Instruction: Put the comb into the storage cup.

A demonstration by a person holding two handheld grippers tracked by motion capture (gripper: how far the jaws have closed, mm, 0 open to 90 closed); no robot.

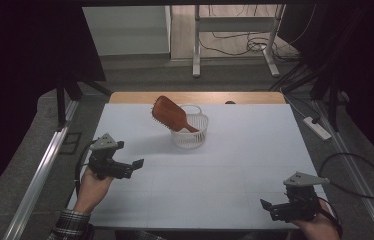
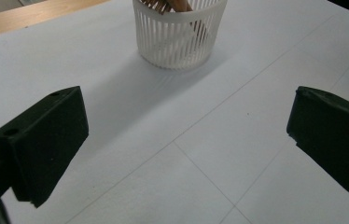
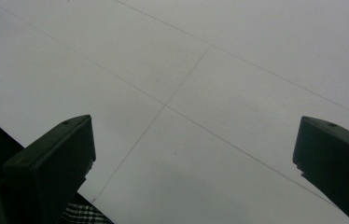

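A white basket with thin slats stands on the white desk, a little toward 12 o'clock from the middle of it. A brown wooden hairbrush sits in the basket with its handle down inside, and its wide flat head leans out over the rim toward 10 o'clock. The left tongs are at about 8 o'clock from the basket, near the left edge of the desk, and a hand with a checked sleeve holds them. Their black jaws are wide apart and hold nothing. They point toward the basket but are well apart from it. In the left gripper view the basket shows at 12 o'clock, between the two jaws and far ahead of them, and the brown brush handle pokes up inside it. The right tongs are at about 5 o'clock from the basket, near the front right corner of the desk. Their jaws are wide apart too and hold nothing. In the right gripper view the jaws hang over bare white desk with thin lines across it
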